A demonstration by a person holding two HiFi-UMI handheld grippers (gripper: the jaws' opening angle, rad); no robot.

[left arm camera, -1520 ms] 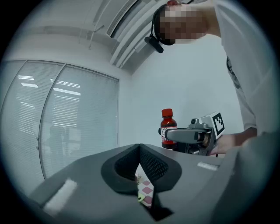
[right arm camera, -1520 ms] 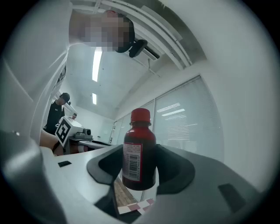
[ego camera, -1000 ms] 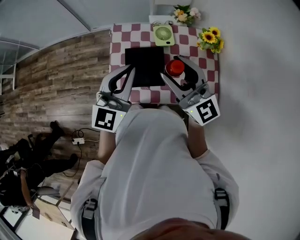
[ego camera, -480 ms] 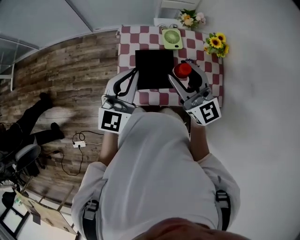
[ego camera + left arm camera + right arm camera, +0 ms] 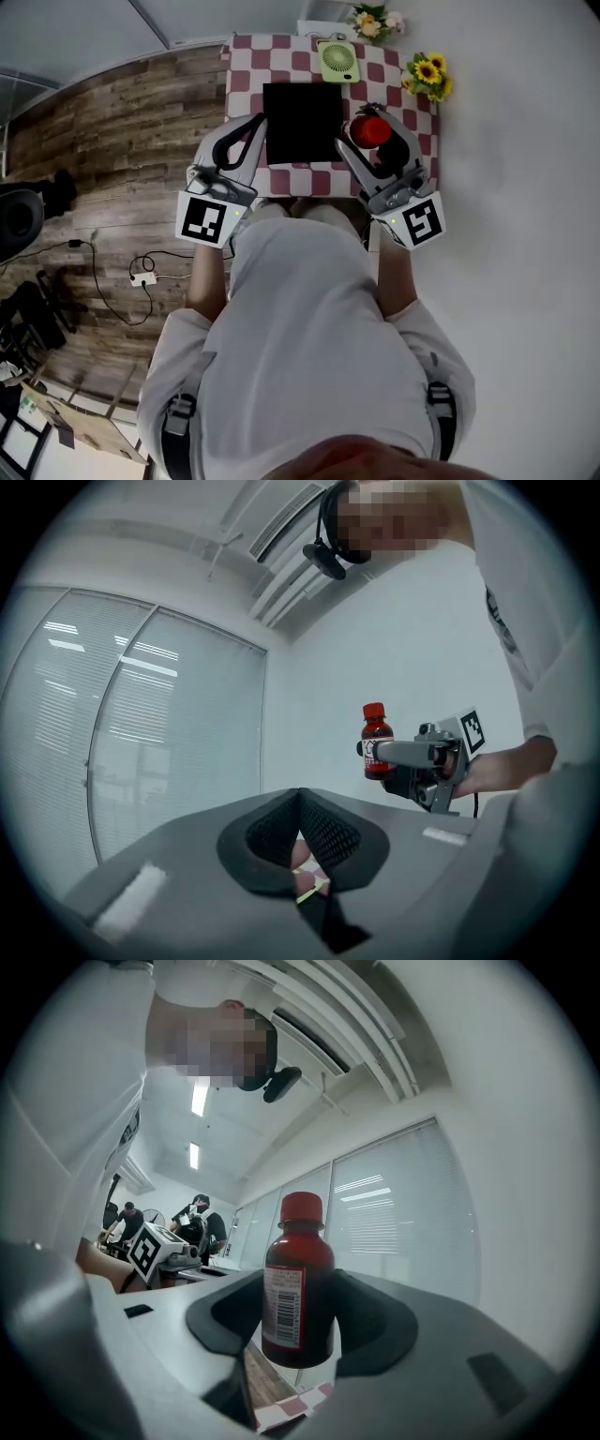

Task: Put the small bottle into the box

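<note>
The small bottle (image 5: 371, 131), dark red with a red cap, stands upright between the jaws of my right gripper (image 5: 367, 137), which is shut on its body. It hangs over the checkered table (image 5: 412, 127), just right of the black box (image 5: 302, 122). In the right gripper view the bottle (image 5: 298, 1288) fills the gap between the pads. My left gripper (image 5: 251, 133) sits at the box's left edge, shut and empty, its pads meeting in the left gripper view (image 5: 300, 808). That view also shows the bottle (image 5: 376, 744) held in the right gripper (image 5: 403, 754).
A green fan (image 5: 337, 59) lies at the table's far edge. Sunflowers (image 5: 424, 77) and a second bouquet (image 5: 373, 23) stand at the far right corner. Wooden floor with a cable and plug (image 5: 141, 278) lies to the left. A white wall is on the right.
The head view has shifted, so the table sits a little differently in frame. Both grippers and the bottle keep nearly the same place beside the box. A figure on the floor at left has left the view.
</note>
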